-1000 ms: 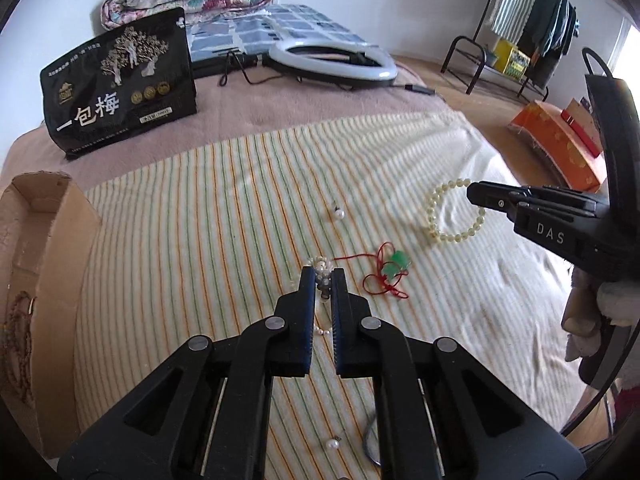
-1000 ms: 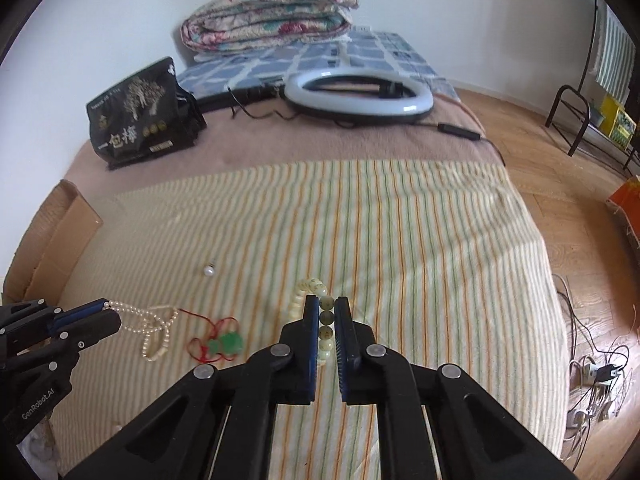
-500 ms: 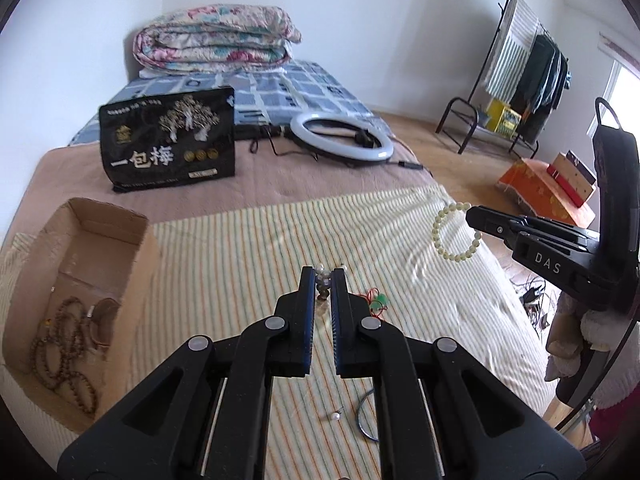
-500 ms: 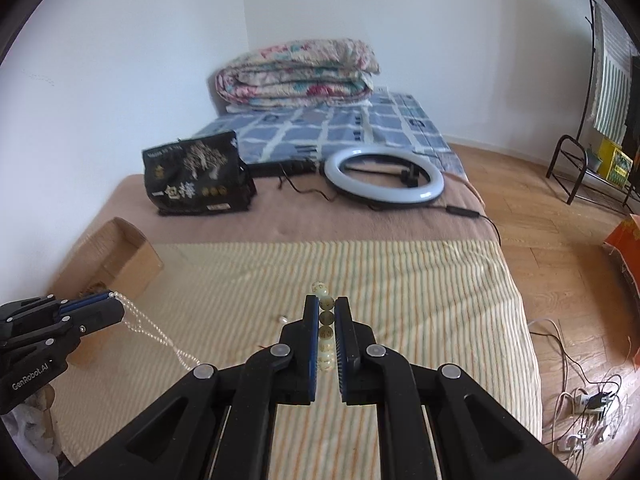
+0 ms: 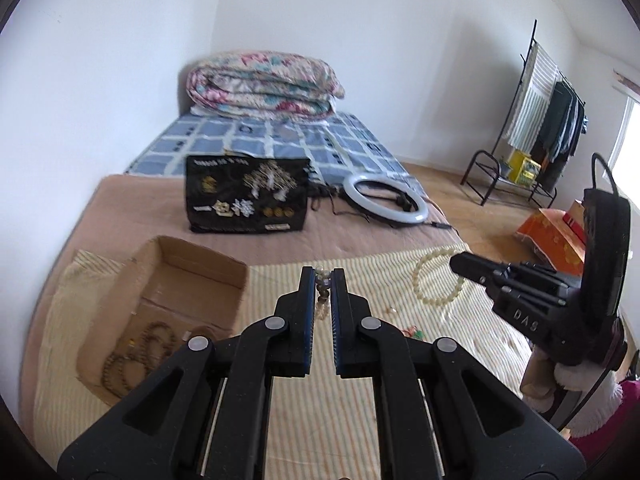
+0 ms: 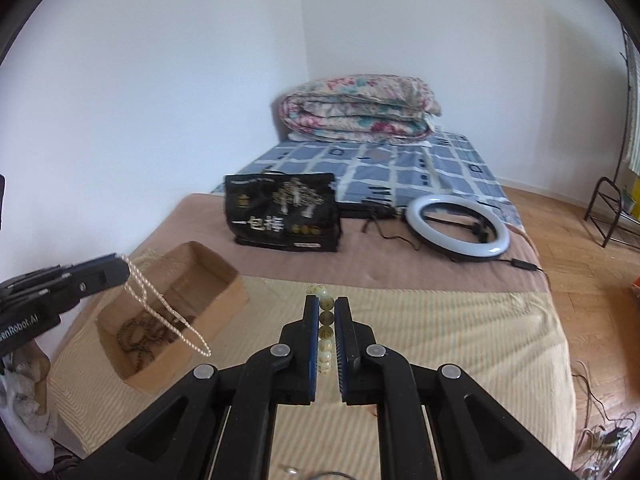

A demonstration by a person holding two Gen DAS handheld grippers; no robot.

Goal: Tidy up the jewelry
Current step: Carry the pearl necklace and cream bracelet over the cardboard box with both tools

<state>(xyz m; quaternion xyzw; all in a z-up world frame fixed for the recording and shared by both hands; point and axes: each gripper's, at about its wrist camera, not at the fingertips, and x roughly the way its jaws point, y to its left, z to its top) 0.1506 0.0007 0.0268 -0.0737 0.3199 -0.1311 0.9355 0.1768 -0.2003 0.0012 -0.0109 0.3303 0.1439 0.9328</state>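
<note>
Two grippers up over the bed, each pinching one piece of jewelry. Far left: one open cardboard box [image 5: 188, 280], plain brown corrugated, rectangular, sitting on the striped cloth [image 6: 460, 328]; inside it dark round-bead strands [image 5: 136, 352], coiled, maybe two or three, too tangled to count. Left gripper [image 5: 323, 276], matte black plastic with blue pads, is pressed onto a pearl necklace [image 6: 168, 312]: thin string of tiny white beads, hanging in one long slack loop above the box in the right wrist view, lifted off the cloth. Behind, one glossy black bag [image 6: 282, 212] with gold print, upright on the brown blanket [image 5: 360, 236]. Middle: right gripper [image 6: 327, 304], same black build, clamped on a pale green bracelet [image 5: 438, 276], one ring of smooth round beads, held in the air above the cloth. On the cloth below, one small red cord with green pendant [image 5: 412, 332], blurred. Further right, one white ring light [image 6: 456, 226], flat circular, cable trailing. One folded floral quilt [image 6: 360, 108] at the back.
</note>
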